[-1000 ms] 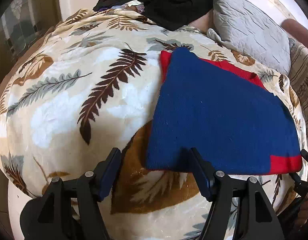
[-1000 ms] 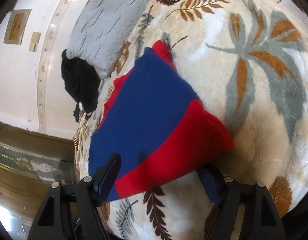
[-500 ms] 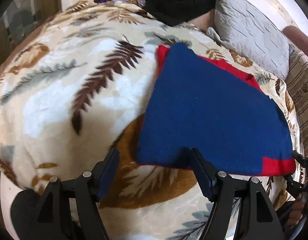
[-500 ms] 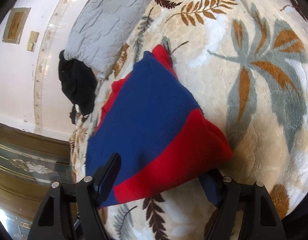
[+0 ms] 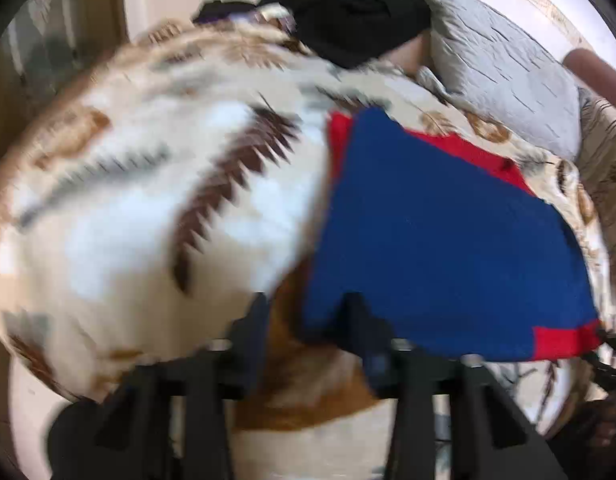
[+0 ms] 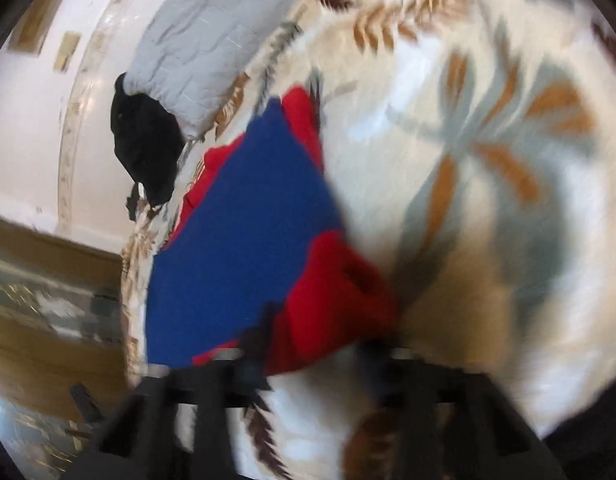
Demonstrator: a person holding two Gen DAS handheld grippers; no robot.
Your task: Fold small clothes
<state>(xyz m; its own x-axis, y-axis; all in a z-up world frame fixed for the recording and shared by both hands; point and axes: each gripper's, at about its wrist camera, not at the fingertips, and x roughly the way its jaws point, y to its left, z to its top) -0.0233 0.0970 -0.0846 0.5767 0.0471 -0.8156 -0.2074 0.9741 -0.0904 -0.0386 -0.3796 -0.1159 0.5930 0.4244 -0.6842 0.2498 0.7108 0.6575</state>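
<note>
Blue-and-red garment (image 5: 447, 236) lies half-folded on the leaf-print blanket (image 5: 156, 216). My left claw (image 5: 304, 320) and right claw (image 6: 315, 332) both gape at its near corners, holding nothing. Risk: thick fleece slips, or pile snags, dragging the fold askew.

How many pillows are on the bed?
1: a grey quilted pillow at the far end of the leaf-print blanket, beside a black pile of clothes. More may be hidden.
</note>
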